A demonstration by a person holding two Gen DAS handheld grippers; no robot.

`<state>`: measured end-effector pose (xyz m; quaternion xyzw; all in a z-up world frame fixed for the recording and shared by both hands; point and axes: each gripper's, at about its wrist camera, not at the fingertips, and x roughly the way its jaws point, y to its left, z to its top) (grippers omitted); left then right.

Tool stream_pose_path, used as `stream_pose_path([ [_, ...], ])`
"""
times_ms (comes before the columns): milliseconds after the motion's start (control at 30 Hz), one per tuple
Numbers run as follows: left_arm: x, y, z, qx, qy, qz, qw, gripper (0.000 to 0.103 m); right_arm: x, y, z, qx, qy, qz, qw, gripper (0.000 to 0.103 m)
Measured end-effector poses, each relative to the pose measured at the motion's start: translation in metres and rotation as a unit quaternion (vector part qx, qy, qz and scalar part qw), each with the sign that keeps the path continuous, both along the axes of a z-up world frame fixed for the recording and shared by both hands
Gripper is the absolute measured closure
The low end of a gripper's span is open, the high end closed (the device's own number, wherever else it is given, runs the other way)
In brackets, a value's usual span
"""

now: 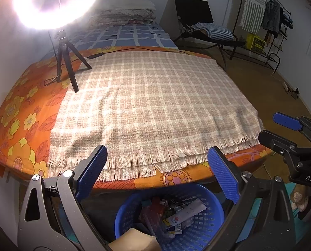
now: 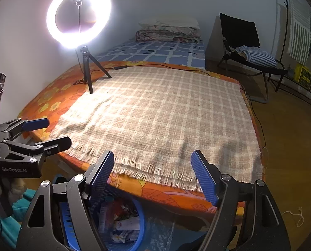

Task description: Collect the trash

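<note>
Left wrist view: both grippers, left gripper [image 1: 157,174] and right gripper [image 2: 153,176], gape empty above the blue perforated plastic basket [image 1: 207,226]; its crumpled wrappers [image 1: 176,215] look light, crushable, best pinched mid-body.

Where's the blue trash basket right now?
The blue basket sits on the floor at the foot of the bed, just under the plaid blanket's fringe; bottom centre in the left wrist view, bottom left in the right.

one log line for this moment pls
left hand-held gripper: open, empty | right hand-held gripper: open, empty | basket: holds trash | blanket: bare
</note>
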<state>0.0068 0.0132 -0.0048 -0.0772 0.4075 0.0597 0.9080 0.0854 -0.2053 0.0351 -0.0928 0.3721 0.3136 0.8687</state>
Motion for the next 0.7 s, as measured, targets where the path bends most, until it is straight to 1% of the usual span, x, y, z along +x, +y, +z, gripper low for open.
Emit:
stream_pose_path([
  [700,0.0002,0.0025,-0.0015,-0.003,0.003,0.003,1.0,0.004,0.0005,-0.0012,-0.0004,0.0,0.0,-0.003,1.0,0.027],
])
